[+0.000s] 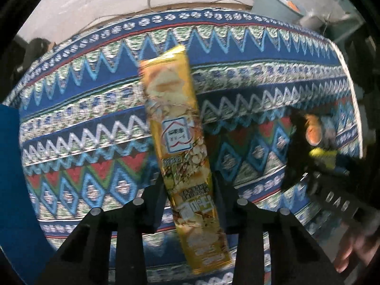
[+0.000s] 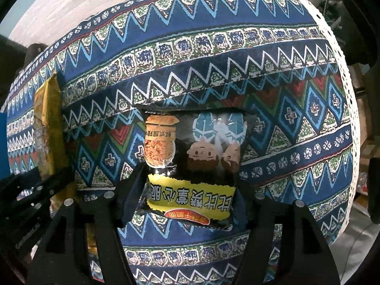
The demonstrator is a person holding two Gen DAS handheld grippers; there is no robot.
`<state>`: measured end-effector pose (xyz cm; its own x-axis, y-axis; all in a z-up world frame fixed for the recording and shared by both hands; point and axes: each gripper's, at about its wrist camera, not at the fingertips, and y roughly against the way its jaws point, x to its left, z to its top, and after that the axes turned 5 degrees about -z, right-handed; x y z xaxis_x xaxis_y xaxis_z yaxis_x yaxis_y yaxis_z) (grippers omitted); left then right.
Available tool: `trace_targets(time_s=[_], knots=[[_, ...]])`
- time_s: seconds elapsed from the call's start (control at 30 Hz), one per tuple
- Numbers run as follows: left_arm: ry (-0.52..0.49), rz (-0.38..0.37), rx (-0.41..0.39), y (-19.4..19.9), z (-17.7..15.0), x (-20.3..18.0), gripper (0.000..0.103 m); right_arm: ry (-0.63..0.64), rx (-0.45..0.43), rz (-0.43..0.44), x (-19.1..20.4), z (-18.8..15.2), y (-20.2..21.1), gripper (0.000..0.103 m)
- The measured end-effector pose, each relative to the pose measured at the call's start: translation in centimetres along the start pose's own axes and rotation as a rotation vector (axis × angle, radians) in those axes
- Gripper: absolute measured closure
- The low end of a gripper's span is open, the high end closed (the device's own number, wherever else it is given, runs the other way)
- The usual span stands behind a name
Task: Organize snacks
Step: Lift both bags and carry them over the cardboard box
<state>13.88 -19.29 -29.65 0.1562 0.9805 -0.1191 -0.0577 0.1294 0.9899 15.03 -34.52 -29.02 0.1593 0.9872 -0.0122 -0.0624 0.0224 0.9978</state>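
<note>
No box or bin holding snacks in either view that I can make out; a pale green tub (image 1: pixel 273 2) sits off the far right corner of the table, contents unclear. Both snacks are in the grippers, over the patterned tablecloth (image 1: pixel 249 80). My left gripper (image 1: pixel 188 190) is clamped on a long yellow snack pack (image 1: pixel 175 128): fingers pinched in on its lower part, one on each side, and the pack sticks out away from the camera, tilted slightly left at its far end. That view is motion-blurred, so I can't tell whether the pack touches the cloth. My right gripper (image 2: pixel 190 201) is gripping a black snack bag (image 2: pixel 192 163) with a yellow band and cartoon faces, print upside down to the camera; fingers set moderately apart, pressed against the bag's left and right edges at its near end. In the right wrist view the yellow pack (image 2: pixel 46 128) shows at far left. In the left wrist view the black bag (image 1: pixel 313 140) shows at right, blurred.
</note>
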Motion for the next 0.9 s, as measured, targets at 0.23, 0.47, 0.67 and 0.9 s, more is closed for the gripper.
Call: trace_targets(time_s=[0.23,0.47,0.67,0.9], knots=[[0.074,0.025,-0.021,-0.1,-0.3,2.9,0.035,0.036,-0.029,-0.037,1.3,-0.6,-0.3,0.035],[0.001,0.016,-0.075,0.0,0.2,3.6,0.051,0.098,-0.074,-0.047,3.2,-1.6,0.3,0.047],[-0.047,0.023,-0.072,0.3,-0.2,3.1,0.071,0.135,-0.091,-0.029,4.6,-1.9,1.2,0.057],[-0.071,0.046,-0.093,2.5,-2.6,6.5,0.072,0.178,-0.117,-0.027,6.1,-1.9,3.0,0.062]])
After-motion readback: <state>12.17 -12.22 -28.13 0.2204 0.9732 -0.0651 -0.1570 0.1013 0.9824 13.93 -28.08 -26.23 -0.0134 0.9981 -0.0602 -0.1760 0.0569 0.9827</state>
